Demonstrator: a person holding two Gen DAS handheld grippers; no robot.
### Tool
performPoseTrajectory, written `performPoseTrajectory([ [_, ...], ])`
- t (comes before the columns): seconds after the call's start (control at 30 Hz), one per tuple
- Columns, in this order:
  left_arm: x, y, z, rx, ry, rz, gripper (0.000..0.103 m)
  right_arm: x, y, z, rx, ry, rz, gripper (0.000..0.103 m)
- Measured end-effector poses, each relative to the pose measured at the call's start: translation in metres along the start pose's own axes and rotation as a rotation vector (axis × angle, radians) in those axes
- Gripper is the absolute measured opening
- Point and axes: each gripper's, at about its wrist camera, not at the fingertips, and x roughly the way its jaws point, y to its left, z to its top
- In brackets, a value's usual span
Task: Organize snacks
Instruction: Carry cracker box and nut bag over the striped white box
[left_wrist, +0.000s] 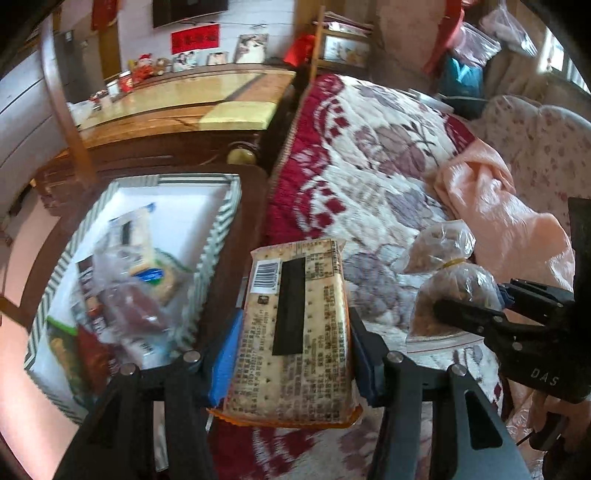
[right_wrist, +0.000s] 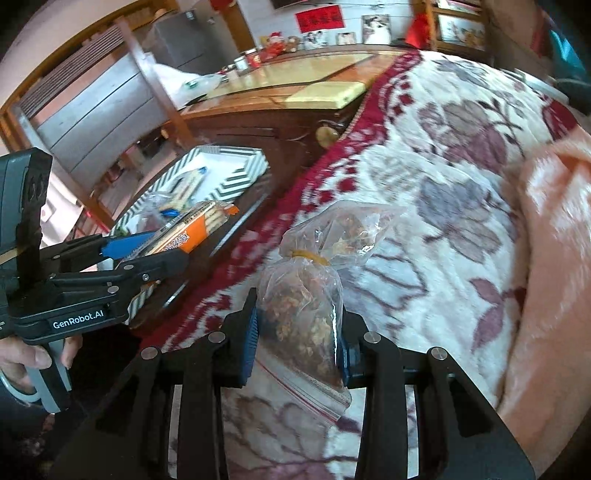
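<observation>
My left gripper (left_wrist: 291, 354) is shut on a cracker packet (left_wrist: 295, 325) with a barcode and orange edge, held above the bed's edge beside the tray. The packet also shows in the right wrist view (right_wrist: 192, 229) in the left gripper (right_wrist: 147, 254). My right gripper (right_wrist: 297, 343) is shut on a clear bag of brown dried snacks (right_wrist: 299, 306) tied with a yellow band, over the blanket. That bag (left_wrist: 450, 280) and the right gripper (left_wrist: 469, 314) show at the right of the left wrist view. A striped-rim tray (left_wrist: 218, 229) on a dark wooden stool holds several snack packets (left_wrist: 140, 291).
A floral red-and-white blanket (left_wrist: 369, 155) covers the bed, with a peach cloth (left_wrist: 491, 206) at the right. A wooden cabinet (left_wrist: 177, 107) with a yellow pad and photos stands behind the tray. A wooden chair (right_wrist: 92, 92) is at the left.
</observation>
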Motion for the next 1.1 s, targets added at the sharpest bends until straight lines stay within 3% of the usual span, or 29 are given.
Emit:
performPoseTrajectory([
  [1.1,-0.032,0.133,-0.020,-0.252,-0.042,0.178,0.056,0.068,0.125,0.053,-0.214,0.093,0.127,0.033],
])
